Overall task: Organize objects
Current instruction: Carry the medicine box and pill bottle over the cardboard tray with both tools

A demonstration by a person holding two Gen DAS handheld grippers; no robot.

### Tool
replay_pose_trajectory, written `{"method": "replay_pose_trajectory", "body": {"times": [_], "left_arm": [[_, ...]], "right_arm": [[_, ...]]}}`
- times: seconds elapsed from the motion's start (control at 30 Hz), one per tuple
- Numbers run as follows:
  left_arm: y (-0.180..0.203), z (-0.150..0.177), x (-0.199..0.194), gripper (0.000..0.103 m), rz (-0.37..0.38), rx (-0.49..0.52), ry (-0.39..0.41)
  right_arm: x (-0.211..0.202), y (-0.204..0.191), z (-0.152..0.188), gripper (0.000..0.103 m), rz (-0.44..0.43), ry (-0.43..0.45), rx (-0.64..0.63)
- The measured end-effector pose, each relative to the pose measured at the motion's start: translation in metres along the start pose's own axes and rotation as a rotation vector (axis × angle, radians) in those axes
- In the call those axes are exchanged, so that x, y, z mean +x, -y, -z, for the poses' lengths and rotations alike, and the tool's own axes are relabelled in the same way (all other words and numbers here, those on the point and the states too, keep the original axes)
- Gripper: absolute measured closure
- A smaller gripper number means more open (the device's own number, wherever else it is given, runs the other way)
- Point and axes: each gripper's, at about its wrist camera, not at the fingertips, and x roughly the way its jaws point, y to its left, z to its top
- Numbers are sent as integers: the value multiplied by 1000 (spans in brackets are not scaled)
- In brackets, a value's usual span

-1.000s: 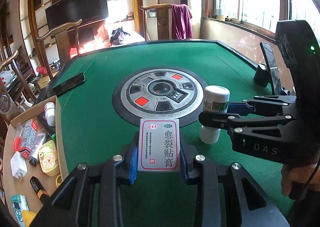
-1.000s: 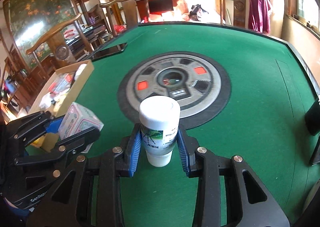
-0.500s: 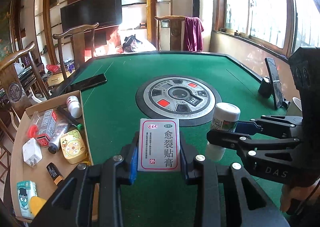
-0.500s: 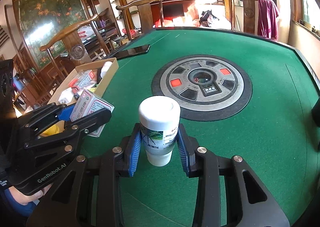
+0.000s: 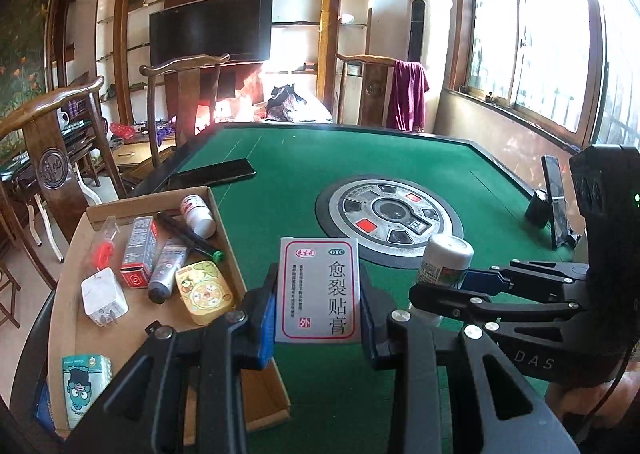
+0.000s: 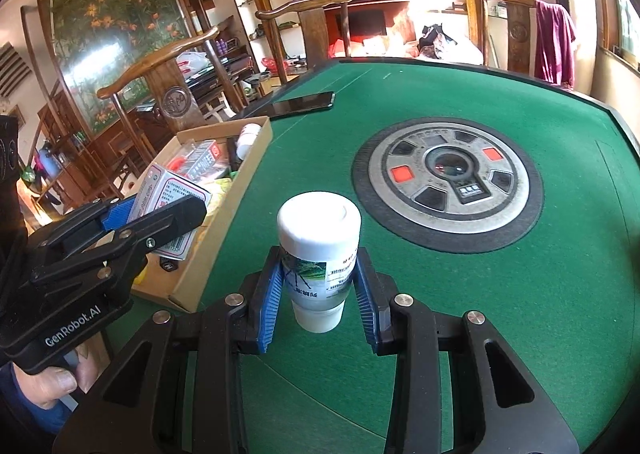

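Observation:
My left gripper (image 5: 318, 308) is shut on a white medicine box (image 5: 320, 290) with a red border and Chinese print, held above the green table near the right wall of a cardboard box (image 5: 230, 254). In the right wrist view that medicine box (image 6: 172, 193) hangs over the cardboard box's near corner. My right gripper (image 6: 318, 290) is shut on a white bottle (image 6: 318, 250) with a white cap and a green label, lifted off the felt. The same bottle (image 5: 442, 264) shows at the right in the left wrist view.
The cardboard box (image 6: 256, 149) holds a white charger (image 5: 104, 296), a red carton (image 5: 138, 254), a tube, a marker, a small bottle (image 5: 198, 209) and a yellow tin (image 5: 204, 290). A black phone (image 5: 212, 175) lies beyond it. A round dial (image 6: 448, 181) sits mid-table; a phone on a stand (image 5: 554, 205) stands at the right edge.
Both grippers have moved left and slightly up with their loads. The cardboard box now fills more of both views, and the medicine box hangs at its edge.

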Motion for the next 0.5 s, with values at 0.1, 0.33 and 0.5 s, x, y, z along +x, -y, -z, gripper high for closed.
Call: {"method": "replay_pose_trajectory", "body": {"times": [0.1, 0.33, 0.5], "left_arm": [[-20, -2, -7, 70, -16, -39, 14], [-78, 3, -19, 70, -70, -140, 25], [-115, 11, -16, 70, -112, -202, 6]], "right_arm": [[4, -14, -5, 68, -19, 1, -17], [17, -55, -17, 68, -78, -6, -79], [31, -86, -22, 68, -125, -28, -127]]}}
